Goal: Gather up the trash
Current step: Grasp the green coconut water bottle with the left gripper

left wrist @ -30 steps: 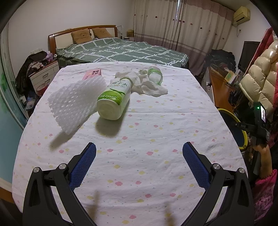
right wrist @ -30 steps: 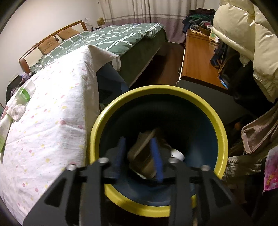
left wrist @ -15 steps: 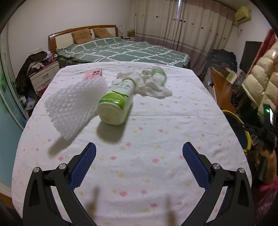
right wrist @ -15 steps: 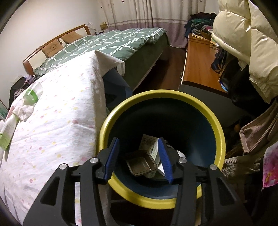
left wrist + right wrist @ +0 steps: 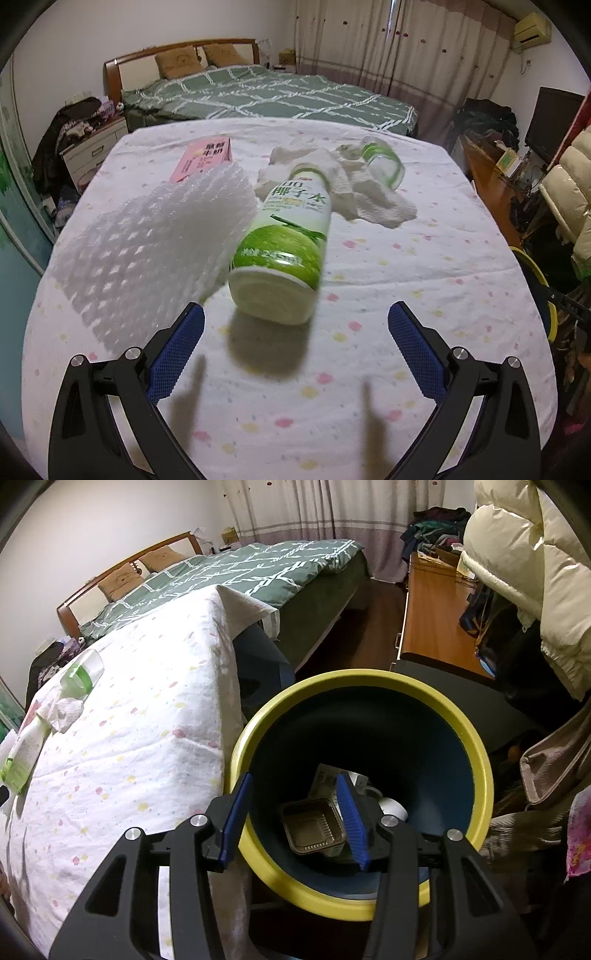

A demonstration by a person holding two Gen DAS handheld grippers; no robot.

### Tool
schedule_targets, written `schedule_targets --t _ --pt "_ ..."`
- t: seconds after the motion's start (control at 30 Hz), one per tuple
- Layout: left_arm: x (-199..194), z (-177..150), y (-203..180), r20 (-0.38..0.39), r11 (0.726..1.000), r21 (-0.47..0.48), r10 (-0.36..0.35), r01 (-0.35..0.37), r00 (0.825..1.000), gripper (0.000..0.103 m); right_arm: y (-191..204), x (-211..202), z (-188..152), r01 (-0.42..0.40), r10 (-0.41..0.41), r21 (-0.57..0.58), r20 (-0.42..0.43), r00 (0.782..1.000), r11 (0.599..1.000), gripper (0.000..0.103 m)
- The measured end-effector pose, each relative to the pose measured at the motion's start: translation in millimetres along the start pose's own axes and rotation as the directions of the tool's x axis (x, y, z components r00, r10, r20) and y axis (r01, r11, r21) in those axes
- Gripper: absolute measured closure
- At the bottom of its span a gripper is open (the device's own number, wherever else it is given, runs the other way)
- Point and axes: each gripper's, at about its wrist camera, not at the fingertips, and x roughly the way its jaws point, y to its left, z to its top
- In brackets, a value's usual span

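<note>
- While the left gripper (image 5: pixel 295 332) hangs low over the spotted tablecloth (image 5: pixel 369 406) with its jaws spread wide and nothing between them, the green-and-white bottle (image 5: pixel 282 254) lies on its side straight ahead of the gap, its flat base turned toward the fingers
- Its long axis runs away from the jaws toward the far edge of the table, leaning slightly right — so the two blue pads (image 5: pixel 176 352) stand either side of that axis and, as I judge it, could close across the bottle's width once the gripper moves forward
- Just to the left of the bottle, and seemingly touching it, sits a white foam net (image 5: pixel 147 251); the left finger is close to its near edge, and a forward push may catch it
- Beyond the bottle lie a crumpled white tissue (image 5: pixel 369 192), a clear cup with a green band (image 5: pixel 384 166) on its side and a pink carton (image 5: pixel 205 160) — all farther from the jaws
- The right gripper (image 5: pixel 291 812) is at the yellow-rimmed bin (image 5: pixel 476 753) beside the table, jaws partly open and empty, with a brown tray (image 5: pixel 314 825) and other scraps down inside the bin
- By this layout the left gripper is plainly the nearer one to the bottle; the right is well apart from it, off the table's side
</note>
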Motion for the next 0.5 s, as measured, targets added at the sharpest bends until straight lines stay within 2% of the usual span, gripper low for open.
schedule_targets --t 0.27,0.5 --pt "18.4 13.8 0.5 0.004 1.0 -0.003 0.013 -0.013 1.0 0.005 -4.9 8.4 -1.3 -0.01 0.011 0.008 -0.011 1.0 1.0 0.057" --pt "35.0 22.5 -5.6 -0.001 0.999 -0.005 0.035 -0.035 0.999 0.029 -10.5 14.8 -3.3 -0.015 0.015 0.015 -0.021 1.0 1.0 0.057"
